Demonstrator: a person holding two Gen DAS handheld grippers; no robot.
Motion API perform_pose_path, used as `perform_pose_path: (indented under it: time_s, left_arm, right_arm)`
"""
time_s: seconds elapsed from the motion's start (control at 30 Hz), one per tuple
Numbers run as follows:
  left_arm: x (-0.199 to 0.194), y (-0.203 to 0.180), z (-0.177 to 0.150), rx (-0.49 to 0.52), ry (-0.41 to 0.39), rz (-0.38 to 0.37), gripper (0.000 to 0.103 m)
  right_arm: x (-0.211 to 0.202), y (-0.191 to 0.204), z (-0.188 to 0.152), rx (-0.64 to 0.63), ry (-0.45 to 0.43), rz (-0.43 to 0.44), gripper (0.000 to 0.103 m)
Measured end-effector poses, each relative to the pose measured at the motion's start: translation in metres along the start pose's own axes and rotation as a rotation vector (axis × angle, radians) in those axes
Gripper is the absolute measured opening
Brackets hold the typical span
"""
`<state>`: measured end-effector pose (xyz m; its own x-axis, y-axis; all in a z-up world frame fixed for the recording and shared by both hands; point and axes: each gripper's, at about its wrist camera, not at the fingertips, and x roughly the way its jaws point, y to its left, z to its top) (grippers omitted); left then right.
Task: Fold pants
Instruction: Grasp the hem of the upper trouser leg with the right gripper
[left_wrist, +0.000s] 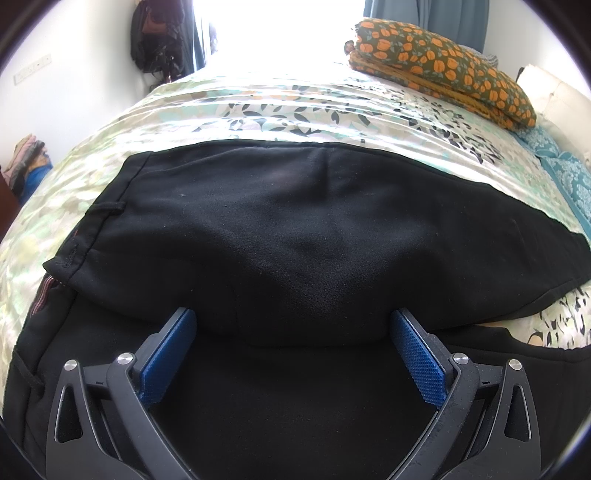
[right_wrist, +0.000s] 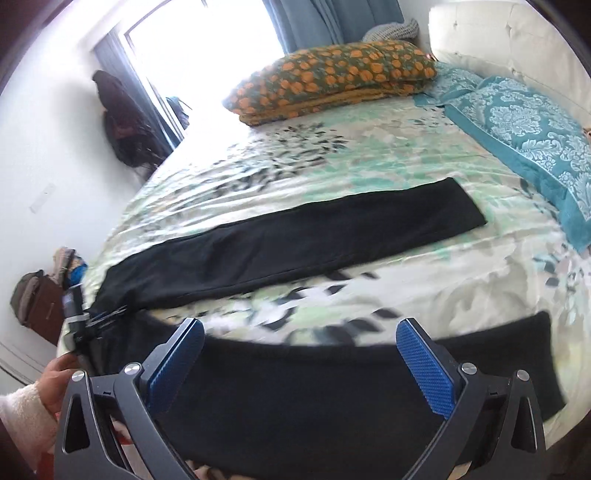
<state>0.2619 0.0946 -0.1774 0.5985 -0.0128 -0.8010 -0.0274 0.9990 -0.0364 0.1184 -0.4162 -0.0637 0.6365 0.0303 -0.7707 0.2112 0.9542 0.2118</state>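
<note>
Between the blue ribbed pads of the left hand-held gripper (left_wrist: 293, 328), spread wide and gripping nothing, lies the black, soft fleece-like pair of pants (left_wrist: 288, 236); the pad tips sit close against a raised fold of the cloth near the waistband, though real contact is hard to judge. Likewise the right hand-held gripper (right_wrist: 299, 334) stands wide and empty above the near leg, while the far leg stretches flat towards the right across the pale floral bedsheet (right_wrist: 332, 173). Such cloth looks light, limp and unbreakable; it would sag and drag, so I judge hem and waistband edges the surest holds, pinched through both layers.
</note>
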Motion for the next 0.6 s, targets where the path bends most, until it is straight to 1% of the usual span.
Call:
perform_pose_path:
  time_s: [0.07, 0.1, 0.13, 0.2, 0.23, 0.3, 0.33, 0.4, 0.47, 0.53, 0.57, 0.6]
  left_arm:
    - [0.001, 0.0, 0.001, 0.003, 0.0, 0.004, 0.103]
    - [0.001, 0.001, 0.002, 0.003, 0.006, 0.003, 0.103]
    - [0.001, 0.001, 0.002, 0.002, 0.007, 0.003, 0.103]
    - [0.001, 0.001, 0.002, 0.004, 0.001, 0.006, 0.103]
    - [0.001, 0.001, 0.002, 0.005, 0.0, 0.009, 0.103]
    - [0.002, 0.0, 0.001, 0.006, 0.0, 0.015, 0.103]
    - [0.002, 0.0, 0.001, 0.009, -0.002, 0.019, 0.103]
    - [0.001, 0.0, 0.0, 0.011, -0.007, 0.022, 0.103]
    - [0.001, 0.0, -0.001, 0.01, -0.011, 0.021, 0.103]
    - [0.001, 0.0, -0.001, 0.01, -0.012, 0.021, 0.103]
    - [0.001, 0.0, -0.001, 0.009, -0.014, 0.021, 0.103]
    - [0.002, 0.0, -0.001, 0.008, -0.016, 0.02, 0.103]
  right_arm:
    - [0.035, -0.045, 0.04, -0.005, 0.048, -0.128, 0.103]
    - [0.05, -0.067, 0.058, 0.004, 0.052, -0.177, 0.103]
    - [0.066, -0.09, 0.078, 0.018, 0.056, -0.209, 0.103]
    - [0.099, -0.137, 0.115, 0.074, 0.089, -0.25, 0.103]
    - [0.117, -0.159, 0.131, 0.121, 0.121, -0.248, 0.103]
    - [0.143, -0.193, 0.156, 0.188, 0.137, -0.27, 0.103]
    - [0.156, -0.204, 0.164, 0.206, 0.145, -0.258, 0.103]
    - [0.184, -0.214, 0.175, 0.217, 0.196, -0.236, 0.103]
    - [0.21, -0.215, 0.181, 0.178, 0.233, -0.27, 0.103]
    - [0.227, -0.214, 0.179, 0.148, 0.27, -0.287, 0.102]
    - [0.234, -0.214, 0.178, 0.146, 0.293, -0.276, 0.099]
    - [0.237, -0.213, 0.177, 0.142, 0.299, -0.265, 0.08]
